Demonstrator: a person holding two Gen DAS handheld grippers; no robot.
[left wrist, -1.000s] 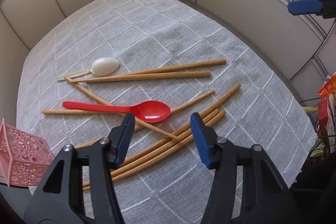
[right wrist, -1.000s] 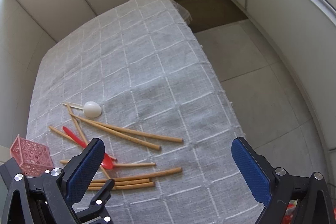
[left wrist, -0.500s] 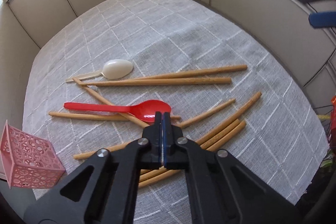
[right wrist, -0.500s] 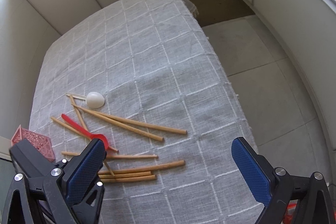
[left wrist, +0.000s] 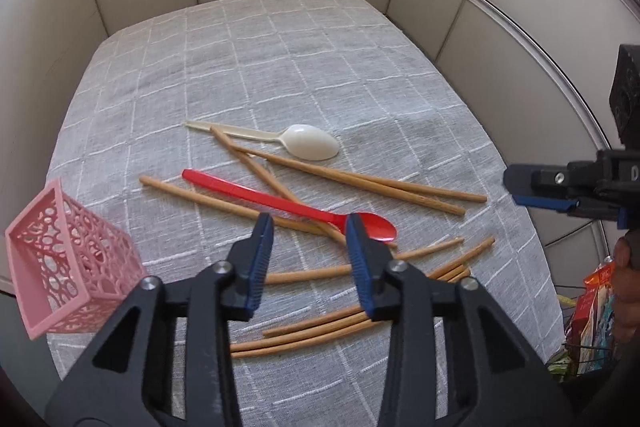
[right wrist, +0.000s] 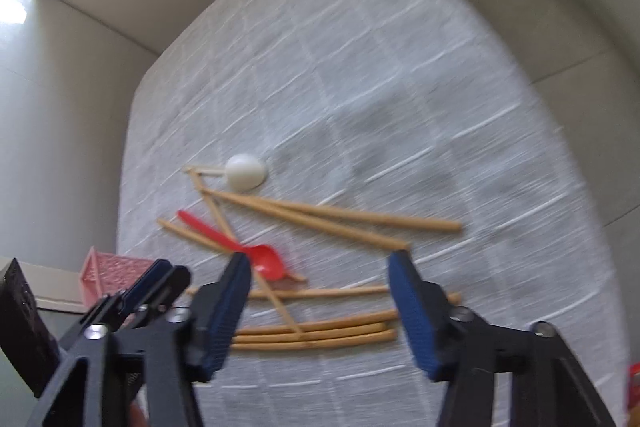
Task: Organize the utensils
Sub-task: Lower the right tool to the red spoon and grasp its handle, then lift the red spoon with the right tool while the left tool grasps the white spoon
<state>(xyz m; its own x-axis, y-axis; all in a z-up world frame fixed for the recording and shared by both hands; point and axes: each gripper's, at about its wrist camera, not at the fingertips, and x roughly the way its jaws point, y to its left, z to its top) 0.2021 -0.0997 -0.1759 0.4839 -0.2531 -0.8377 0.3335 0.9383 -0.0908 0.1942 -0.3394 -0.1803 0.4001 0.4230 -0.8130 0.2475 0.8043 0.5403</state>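
A red spoon (left wrist: 288, 203) and a white spoon (left wrist: 308, 147) lie among several scattered wooden chopsticks (left wrist: 360, 183) on a grey checked tablecloth (left wrist: 280, 67). My left gripper (left wrist: 308, 227) is open and empty, hovering just above the red spoon's bowl end. My right gripper (right wrist: 320, 263) is open and empty above the chopsticks (right wrist: 312, 335) near the front; it also shows in the left wrist view (left wrist: 544, 191). The red spoon (right wrist: 240, 247) and white spoon (right wrist: 245, 171) also show in the blurred right wrist view.
A pink perforated basket (left wrist: 68, 259) stands at the table's left front corner, also in the right wrist view (right wrist: 108, 271). Beige wall panels surround the table. Colourful packages (left wrist: 592, 303) sit off the right edge.
My left gripper shut half a second ago and has opened again, swinging left over the red spoon. My right gripper has narrowed its opening and moved down toward the chopsticks.
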